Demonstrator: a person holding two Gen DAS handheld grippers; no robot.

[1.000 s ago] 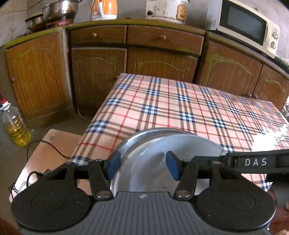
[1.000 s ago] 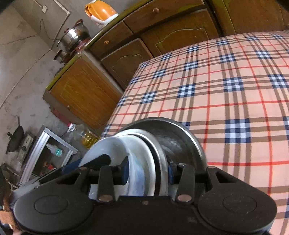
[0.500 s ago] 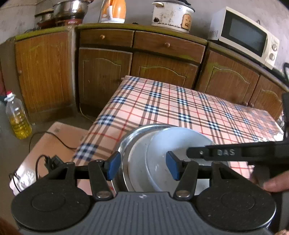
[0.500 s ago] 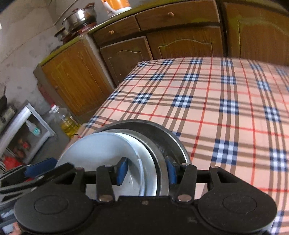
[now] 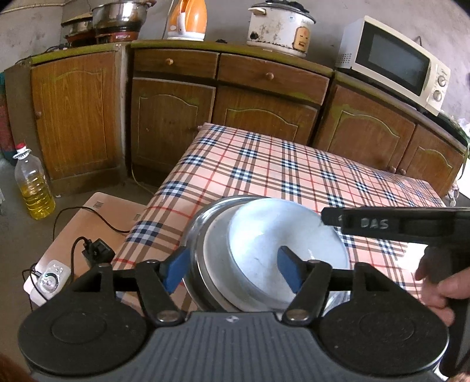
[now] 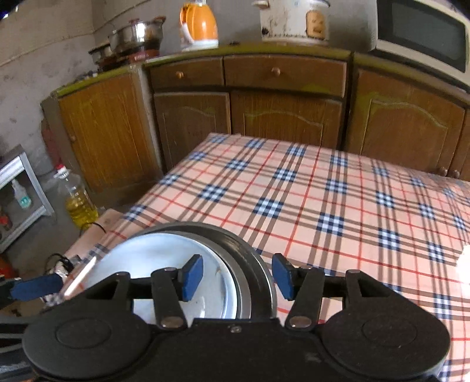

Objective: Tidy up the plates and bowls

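- Nested round steel bowl and pale plates [image 5: 282,249] sit at the checked table's [image 5: 264,164] near corner.
- Left gripper [image 5: 232,271] and right gripper [image 6: 236,277] straddle opposite rims, jaws opening, apparently clear of them.
- Risk: a withdrawing pad snagging a rim could tip the stack over the edge.

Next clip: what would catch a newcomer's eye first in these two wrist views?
The nested stack of dishes at the near corner of the plaid-covered table: a white plate inside a metal bowl. Both claws straddle its rim, the left claw on one side, the right claw on the other, their jaws opening with the pads off the rim. Behind, an orange kettle stands out on the wooden cabinets.
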